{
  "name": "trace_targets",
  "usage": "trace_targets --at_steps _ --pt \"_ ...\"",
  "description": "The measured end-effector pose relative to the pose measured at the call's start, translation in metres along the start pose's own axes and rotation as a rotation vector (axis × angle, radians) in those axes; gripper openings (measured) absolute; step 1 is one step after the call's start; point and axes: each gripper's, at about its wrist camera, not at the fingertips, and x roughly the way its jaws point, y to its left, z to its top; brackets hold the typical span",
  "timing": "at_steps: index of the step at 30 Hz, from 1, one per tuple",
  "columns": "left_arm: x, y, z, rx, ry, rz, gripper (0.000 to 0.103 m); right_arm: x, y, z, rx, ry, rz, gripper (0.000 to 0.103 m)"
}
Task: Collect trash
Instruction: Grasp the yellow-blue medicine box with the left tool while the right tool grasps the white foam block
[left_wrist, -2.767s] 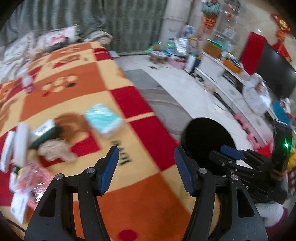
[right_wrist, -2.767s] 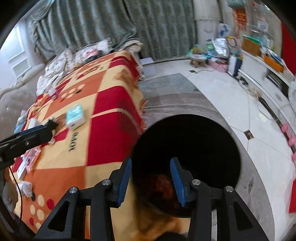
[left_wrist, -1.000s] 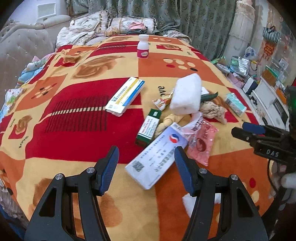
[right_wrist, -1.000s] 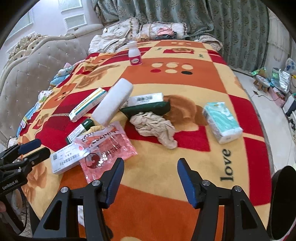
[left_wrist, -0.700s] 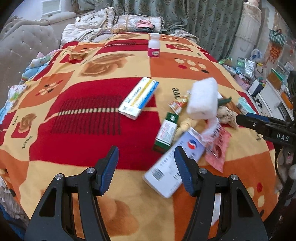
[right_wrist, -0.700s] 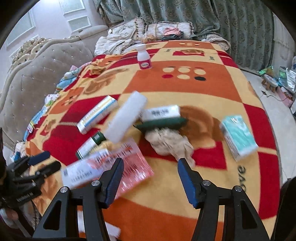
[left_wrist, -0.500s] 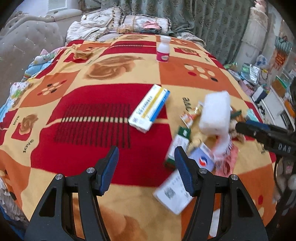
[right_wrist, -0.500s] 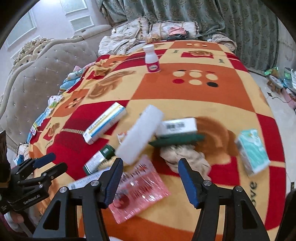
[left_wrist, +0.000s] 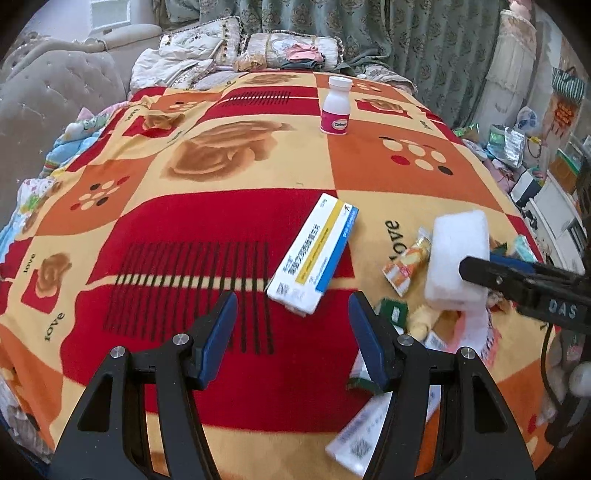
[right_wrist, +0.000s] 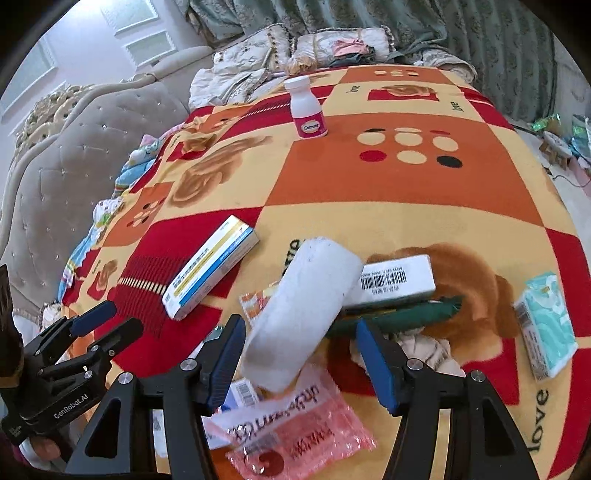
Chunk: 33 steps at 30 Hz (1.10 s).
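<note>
The white foam roll (right_wrist: 301, 314) is covering part of the orange snack wrapper (right_wrist: 253, 302) and barcoded white box (right_wrist: 397, 282), while the pink plastic bag (right_wrist: 295, 439) is blurring and running off the bottom edge.

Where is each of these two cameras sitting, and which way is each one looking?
Left wrist view: sits on the left gripper, looking along its open fingers at the blanket and a medicine box; the right gripper pokes in from the right.
Right wrist view: sits on the right gripper, looking past its open fingers at a white roll amid litter; the left gripper shows at lower left.
Shared: the same medicine box, white roll and a white bottle at the far end.
</note>
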Motion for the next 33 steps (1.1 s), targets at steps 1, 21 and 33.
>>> trace_targets --at_steps 1,21,33 --pt "0.004 0.000 0.003 0.000 0.005 -0.005 0.061 0.002 -0.001 0.001 0.008 -0.003 0.004 0.060" --pt "0.068 -0.017 0.033 0.083 0.077 0.004 0.061 0.002 -0.013 0.009 0.028 -0.069 0.018 0.054" --pt "0.081 -0.018 0.033 0.082 0.130 -0.029 0.048 -0.014 -0.010 0.002 -0.016 -0.086 0.092 0.035"
